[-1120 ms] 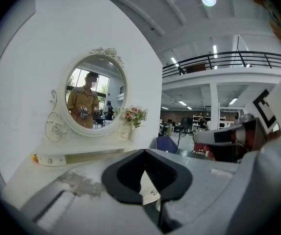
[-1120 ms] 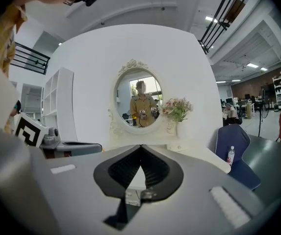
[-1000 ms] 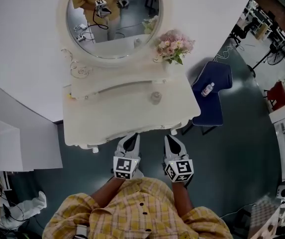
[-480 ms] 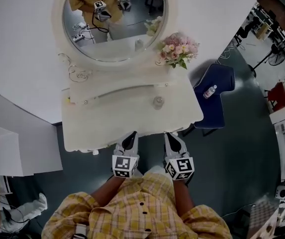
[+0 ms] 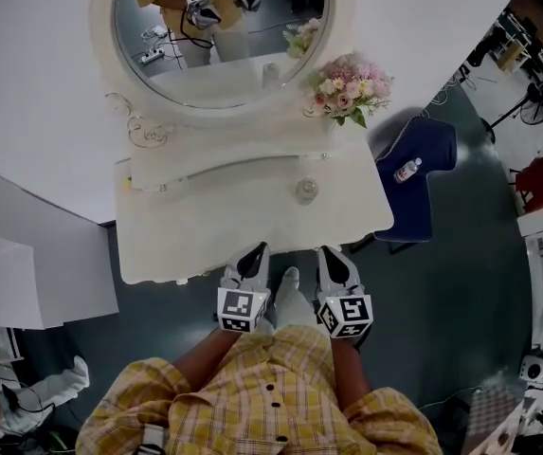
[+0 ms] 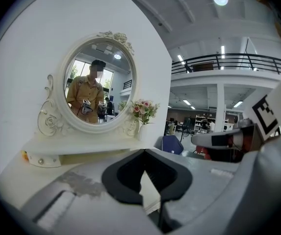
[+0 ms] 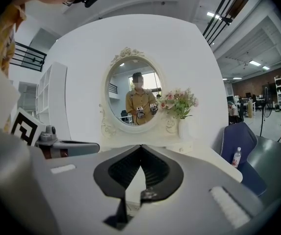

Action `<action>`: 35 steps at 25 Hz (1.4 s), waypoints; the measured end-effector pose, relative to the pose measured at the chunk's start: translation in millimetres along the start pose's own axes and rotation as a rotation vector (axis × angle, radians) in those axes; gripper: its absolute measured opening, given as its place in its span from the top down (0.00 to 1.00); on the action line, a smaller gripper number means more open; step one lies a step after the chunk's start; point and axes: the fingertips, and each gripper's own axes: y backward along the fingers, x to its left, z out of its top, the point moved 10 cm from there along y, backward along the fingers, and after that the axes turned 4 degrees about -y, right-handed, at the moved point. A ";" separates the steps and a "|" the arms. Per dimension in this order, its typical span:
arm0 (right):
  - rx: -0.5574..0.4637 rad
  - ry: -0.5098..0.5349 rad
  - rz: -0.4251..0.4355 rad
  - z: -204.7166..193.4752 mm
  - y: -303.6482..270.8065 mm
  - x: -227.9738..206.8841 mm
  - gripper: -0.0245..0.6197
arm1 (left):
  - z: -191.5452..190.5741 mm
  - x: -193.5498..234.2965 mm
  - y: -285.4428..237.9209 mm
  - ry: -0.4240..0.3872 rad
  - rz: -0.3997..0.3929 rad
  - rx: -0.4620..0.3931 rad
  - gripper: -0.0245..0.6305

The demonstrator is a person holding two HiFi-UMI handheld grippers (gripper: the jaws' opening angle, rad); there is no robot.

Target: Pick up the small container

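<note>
The small round clear container [image 5: 306,191] was spotted on the cream-white vanity counter [image 5: 205,235], right of centre, in front of the raised back ledge, at roughly 7 o'clock from the pink flower bouquet [image 5: 351,85] and well below the oval white-framed mirror [image 5: 219,36]. It stood alone, with bare counter all round it.

It was judged light and rigid, most likely glass or hard plastic, so smooth walls and a slippery hold were to be expected, and some fragility was to be allowed for if it is glass. Whether a lid was fitted could not be told at that size. A hold across the round body, low on the sides with the pads square to the wall, was thought safest; a pinch at the rim would be likelier to tip it or let it squirt out.

The left gripper [image 5: 255,252] was held at the near edge of the counter with its jaws pressed together and nothing between them; the container lay at its 1 o'clock, well apart. The right gripper [image 5: 330,253] was held beside it, jaws likewise fully together and empty, with the container at its 11 o'clock. Nothing was touched by either.
</note>
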 end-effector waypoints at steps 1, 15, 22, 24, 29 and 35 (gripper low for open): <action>0.006 0.000 0.006 0.4 -3.4 -1.8 0.96 | 0.0 0.2 -3.4 -0.002 0.003 0.002 0.96; 0.073 0.010 0.039 5.7 -64.0 -36.5 0.96 | 5.8 9.0 -49.7 -0.019 0.073 0.055 0.96; 0.109 0.030 0.043 -1.3 -91.9 -54.8 0.96 | 1.8 10.6 -73.3 -0.015 0.082 0.085 0.96; 0.118 0.033 0.051 -2.6 -99.7 -59.4 0.95 | 1.3 9.4 -80.1 -0.012 0.078 0.090 0.96; 0.148 0.009 0.056 -13.6 -116.9 -70.3 0.88 | -6.4 7.4 -90.5 -0.003 0.077 0.114 0.96; 0.179 -0.010 0.054 -24.7 -132.6 -82.3 0.74 | -12.7 9.2 -95.1 0.005 0.089 0.137 0.96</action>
